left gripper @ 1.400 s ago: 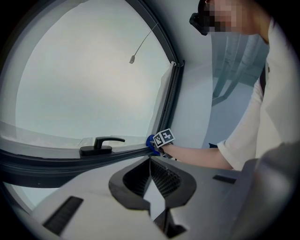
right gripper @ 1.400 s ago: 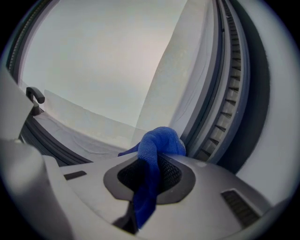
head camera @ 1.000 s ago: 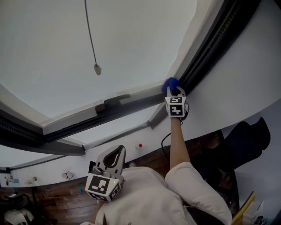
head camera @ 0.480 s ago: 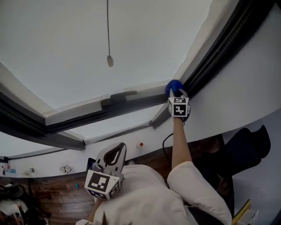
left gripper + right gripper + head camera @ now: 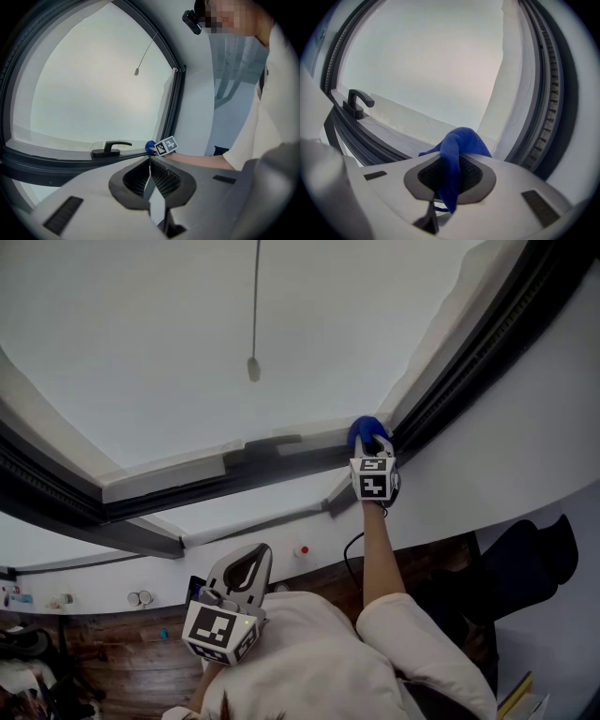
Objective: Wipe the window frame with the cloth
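My right gripper (image 5: 368,439) is raised to the bottom right corner of the window and is shut on a blue cloth (image 5: 365,430). In the right gripper view the blue cloth (image 5: 457,157) bulges out between the jaws and rests against the pale lower window frame (image 5: 408,126). The dark frame rail (image 5: 234,474) runs left from there, with a black window handle (image 5: 356,103) on it. My left gripper (image 5: 246,579) hangs low near my chest, jaws shut with nothing held. The left gripper view shows the right gripper's marker cube (image 5: 166,146) beside the cloth (image 5: 150,147).
A blind cord with a small weight (image 5: 253,367) hangs before the glass. The dark ribbed side frame (image 5: 548,93) rises to the right of the cloth. Below the sill are a white wall (image 5: 487,456), a wooden floor (image 5: 122,652) and a dark chair (image 5: 525,549).
My right gripper with the cloth has stayed at the window corner, shifting only slightly. My head view has drifted, so the cord appears further right.
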Demonstrator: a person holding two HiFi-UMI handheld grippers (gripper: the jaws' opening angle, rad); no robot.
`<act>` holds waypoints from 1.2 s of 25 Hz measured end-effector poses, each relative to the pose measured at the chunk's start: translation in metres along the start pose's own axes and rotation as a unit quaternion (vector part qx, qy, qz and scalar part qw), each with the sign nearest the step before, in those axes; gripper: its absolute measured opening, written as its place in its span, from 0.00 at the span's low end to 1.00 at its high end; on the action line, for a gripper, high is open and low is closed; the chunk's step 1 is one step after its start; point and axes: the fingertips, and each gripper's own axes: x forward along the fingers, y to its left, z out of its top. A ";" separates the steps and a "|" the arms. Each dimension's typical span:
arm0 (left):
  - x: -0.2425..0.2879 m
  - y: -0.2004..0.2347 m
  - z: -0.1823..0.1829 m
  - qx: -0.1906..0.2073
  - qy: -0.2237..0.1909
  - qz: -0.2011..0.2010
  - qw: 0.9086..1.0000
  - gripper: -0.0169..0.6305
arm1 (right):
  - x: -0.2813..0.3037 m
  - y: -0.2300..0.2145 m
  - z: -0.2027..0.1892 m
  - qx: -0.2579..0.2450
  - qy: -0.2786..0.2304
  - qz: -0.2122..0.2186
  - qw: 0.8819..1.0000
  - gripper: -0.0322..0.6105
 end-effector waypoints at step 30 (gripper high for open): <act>-0.008 0.010 -0.005 -0.022 -0.003 -0.004 1.000 0.04 | -0.013 0.073 0.025 -0.029 -0.019 0.043 0.998 0.12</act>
